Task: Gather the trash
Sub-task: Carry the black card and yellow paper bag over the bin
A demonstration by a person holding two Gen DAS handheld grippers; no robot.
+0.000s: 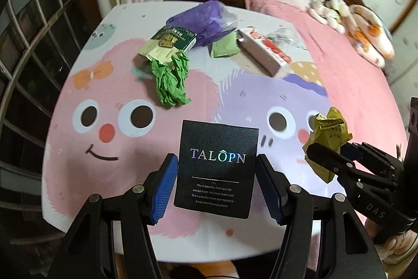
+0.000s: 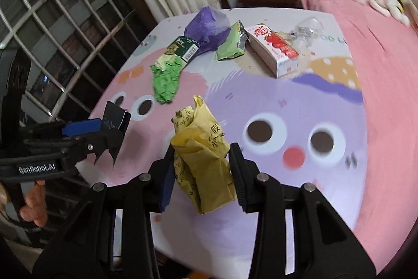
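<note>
The left gripper (image 1: 216, 174) pinches a black TALOPN card (image 1: 216, 169) between its blue-padded fingers (image 1: 163, 190), lifted clear of the counter (image 1: 78, 174). The right gripper (image 2: 200, 169) clamps a crumpled yellow wrapper (image 2: 203, 156) with its fingers (image 2: 239, 174), also held above the counter.

The left wrist view shows the card's printed face head-on and the right gripper entering at 3 o'clock; the right wrist view shows the card only edge-on at 9 o'clock, along with a hand (image 2: 34, 203) under the left gripper.

Remaining trash sits toward 12 o'clock: a crumpled green paper (image 1: 172, 80), a dark green box (image 1: 177, 39), a purple bag (image 1: 203, 22), a light green packet (image 1: 224, 45), a strawberry carton (image 1: 266, 51) and a crushed clear bottle (image 2: 308, 33), which is clearer in the right wrist view.
</note>
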